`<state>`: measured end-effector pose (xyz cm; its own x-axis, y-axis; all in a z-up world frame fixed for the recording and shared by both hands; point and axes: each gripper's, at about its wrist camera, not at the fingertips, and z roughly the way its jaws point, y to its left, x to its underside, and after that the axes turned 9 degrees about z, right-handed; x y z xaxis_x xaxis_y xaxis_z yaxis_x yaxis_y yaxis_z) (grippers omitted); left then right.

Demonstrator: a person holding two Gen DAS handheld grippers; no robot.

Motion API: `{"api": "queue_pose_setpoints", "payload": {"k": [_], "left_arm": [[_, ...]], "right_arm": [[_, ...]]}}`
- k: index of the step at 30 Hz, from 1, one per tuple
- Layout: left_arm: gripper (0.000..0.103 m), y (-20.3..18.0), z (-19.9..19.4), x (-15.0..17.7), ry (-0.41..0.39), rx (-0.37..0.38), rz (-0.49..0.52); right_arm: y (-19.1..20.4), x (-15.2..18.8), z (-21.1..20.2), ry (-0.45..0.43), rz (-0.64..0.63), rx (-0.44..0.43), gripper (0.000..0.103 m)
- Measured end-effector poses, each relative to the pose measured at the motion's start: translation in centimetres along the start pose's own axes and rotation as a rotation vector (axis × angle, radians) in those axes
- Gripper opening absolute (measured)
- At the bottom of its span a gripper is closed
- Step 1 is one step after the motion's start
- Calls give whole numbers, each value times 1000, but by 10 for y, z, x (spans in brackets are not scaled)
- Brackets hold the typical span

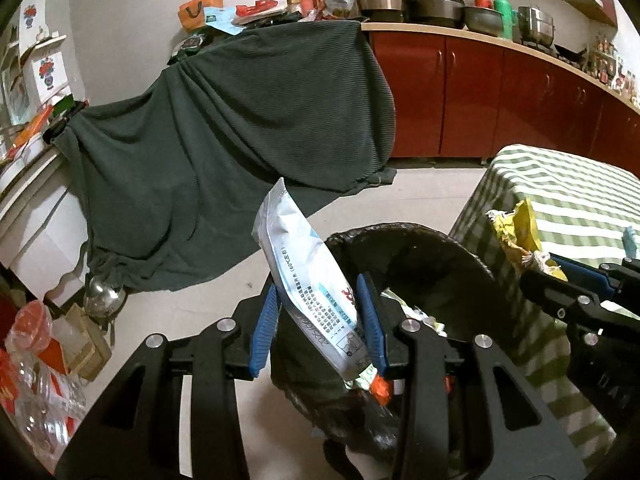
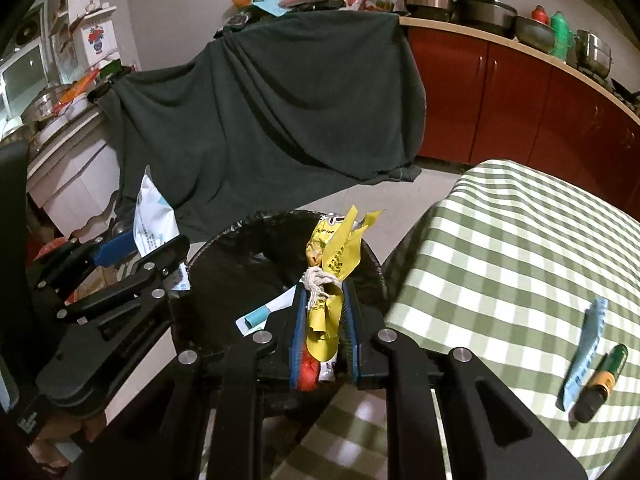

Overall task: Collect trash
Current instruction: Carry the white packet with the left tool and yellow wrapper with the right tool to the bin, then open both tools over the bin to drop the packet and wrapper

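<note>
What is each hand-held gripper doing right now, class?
Left hand-held gripper: closed on a white sachet.
Right hand-held gripper: closed on a yellow wrapper bundle, above the bin.

Table [image 2: 500, 248]: covered by a green-and-white checked cloth [image 2: 480, 280] that hangs over its edge. On it, near the right side, a light blue wrapper [image 2: 582, 360] and a small dark green bottle [image 2: 602, 380] with a yellow band, lying on its side, just beside each other.

Floor [image 1: 420, 188]: pale tiles. Standing on it, close against the table edge, a bin with a black liner [image 2: 240, 280]; scraps of paper and a small blue piece lie inside. A dark green blanket [image 1: 240, 140] drapes down from the furniture behind and reaches the floor. At lower left, clear plastic bags [image 1: 36, 360] and a shiny metal pot [image 1: 102, 298].

Counter [image 1: 500, 42]: above red cabinets, loaded with pots, cookers and flasks.
</note>
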<state>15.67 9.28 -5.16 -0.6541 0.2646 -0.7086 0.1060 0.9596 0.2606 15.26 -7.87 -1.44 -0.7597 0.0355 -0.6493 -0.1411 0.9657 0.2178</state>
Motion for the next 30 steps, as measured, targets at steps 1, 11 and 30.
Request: {"api": "queue_pose_setpoints", "payload": {"k": [1, 11, 30], "left_arm": [[38, 0, 3, 0, 1, -2, 2], [47, 5, 31, 1, 40, 11, 4], [60, -13, -7, -1, 5, 73, -35]], "right_arm": [[1, -1, 3, 5, -1, 3, 18], [11, -8, 20, 46, 10, 21, 32], [-57, 15, -54, -93, 90, 157, 44]]}}
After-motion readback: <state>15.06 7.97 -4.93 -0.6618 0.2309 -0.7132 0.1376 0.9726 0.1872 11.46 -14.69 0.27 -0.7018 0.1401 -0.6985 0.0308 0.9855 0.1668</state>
